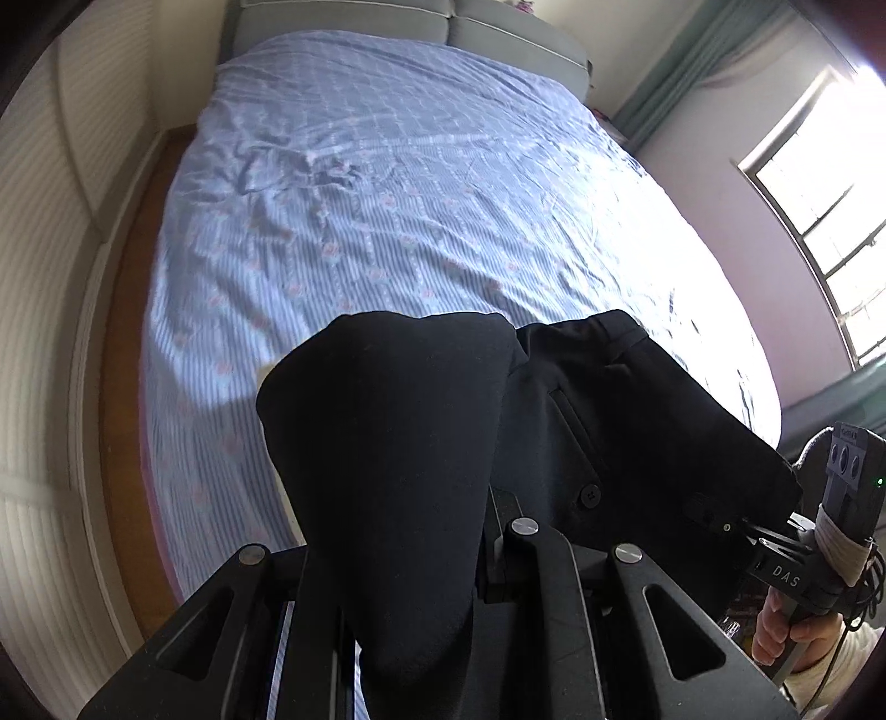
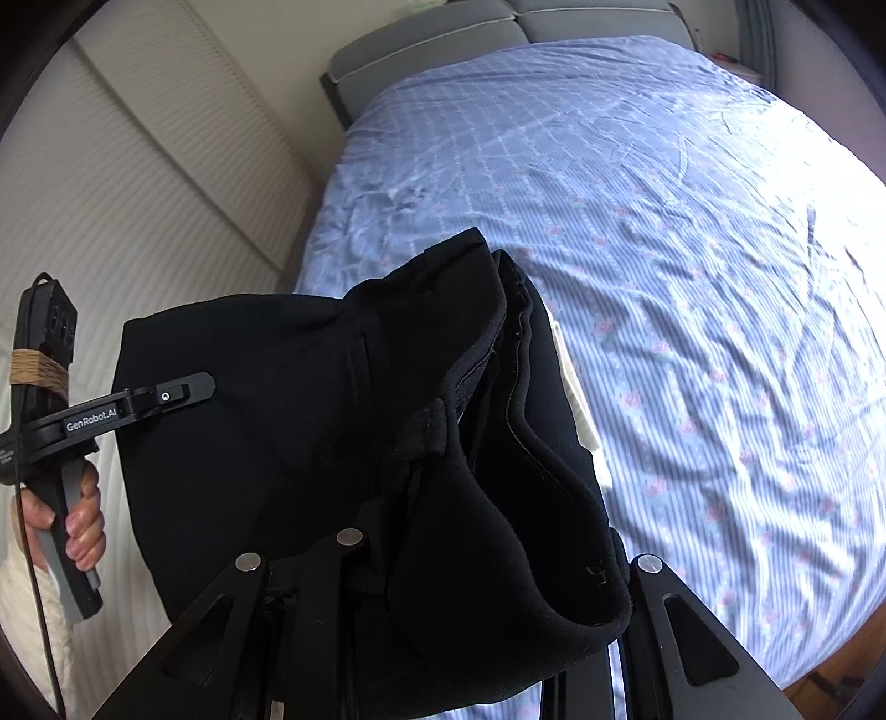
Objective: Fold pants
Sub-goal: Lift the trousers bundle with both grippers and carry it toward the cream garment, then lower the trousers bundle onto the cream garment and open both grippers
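Black pants point(image 1: 421, 443) hang in the air above the bed, held at the waist between both grippers. A button and a back pocket slit show in the left wrist view. My left gripper point(image 1: 432, 559) is shut on the pants' waistband, its fingertips hidden by the cloth. It also shows from outside in the right wrist view point(image 2: 188, 390), clamped on the pants' left edge. My right gripper point(image 2: 443, 559) is shut on the other waist end of the pants point(image 2: 343, 421), with cloth draped over its fingers. It shows in the left wrist view point(image 1: 742, 526) at the pants' right edge.
A bed with a wrinkled blue striped sheet point(image 1: 387, 194) fills the space below and ahead, with a grey headboard point(image 1: 410, 16) at the far end. A white slatted wardrobe point(image 2: 111, 166) stands left, a bright window point(image 1: 819, 194) right. Wooden floor point(image 1: 127, 332) runs along the bed.
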### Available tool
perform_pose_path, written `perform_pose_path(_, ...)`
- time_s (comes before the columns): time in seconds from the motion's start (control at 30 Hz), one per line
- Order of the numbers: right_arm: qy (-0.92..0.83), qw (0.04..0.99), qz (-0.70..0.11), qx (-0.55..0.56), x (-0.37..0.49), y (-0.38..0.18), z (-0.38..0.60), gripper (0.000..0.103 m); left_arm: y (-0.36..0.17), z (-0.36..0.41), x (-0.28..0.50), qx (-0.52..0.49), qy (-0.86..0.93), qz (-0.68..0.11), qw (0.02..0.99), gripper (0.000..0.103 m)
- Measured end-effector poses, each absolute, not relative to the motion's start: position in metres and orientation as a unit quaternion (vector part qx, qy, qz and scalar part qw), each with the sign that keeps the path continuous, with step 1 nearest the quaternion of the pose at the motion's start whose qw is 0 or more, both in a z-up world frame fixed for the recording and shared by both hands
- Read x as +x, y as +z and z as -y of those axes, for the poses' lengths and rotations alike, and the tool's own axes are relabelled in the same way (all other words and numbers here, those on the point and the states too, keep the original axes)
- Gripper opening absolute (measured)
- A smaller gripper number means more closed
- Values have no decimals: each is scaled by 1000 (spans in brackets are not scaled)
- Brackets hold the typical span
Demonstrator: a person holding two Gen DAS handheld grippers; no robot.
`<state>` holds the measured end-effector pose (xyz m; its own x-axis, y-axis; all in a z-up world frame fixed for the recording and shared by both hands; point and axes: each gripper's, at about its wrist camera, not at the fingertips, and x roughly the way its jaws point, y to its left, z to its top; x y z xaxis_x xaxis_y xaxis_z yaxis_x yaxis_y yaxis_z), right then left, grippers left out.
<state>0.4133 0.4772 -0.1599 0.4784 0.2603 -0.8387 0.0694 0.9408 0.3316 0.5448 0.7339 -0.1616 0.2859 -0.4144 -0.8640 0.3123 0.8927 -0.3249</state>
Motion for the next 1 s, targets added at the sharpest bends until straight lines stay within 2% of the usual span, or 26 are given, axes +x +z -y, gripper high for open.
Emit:
perform_pose_path(0.2,15,839,-521,160,484,-192,-485,26,-200,-726,623,-36,-236,-573,784,18)
perform_pose_path(0.43,-9,813,-565,138,514,-240,-491,27,-269,-722,659,-13,-214,-627,749,20)
perform_pose_path(0.53,-5,803,-575,157,508,-254,-486,30,-284,-731,660,-21,-202,-636,744,28)
perform_pose_path(0.6,-10,790,-586,179,507,-261,-480,38,-287,-736,659,-15,-193,-632,751,35)
perform_pose_path(0.67,-20,782,-592,192,500,-263,-471,42,-286,-738,656,0,-187,-628,756,44)
perform_pose_path(0.73,-25,779,-594,200,487,-262,-461,46,-282,-735,653,35,-173,-619,765,49)
perform_pose_path(0.9,-50,781,-599,168,478,-258,-460,58,-267,-743,638,107,-125,-593,788,56)
perform_pose_path(1.0,-83,786,-601,119,462,-247,-453,59,-254,-745,617,141,-103,-582,794,57)
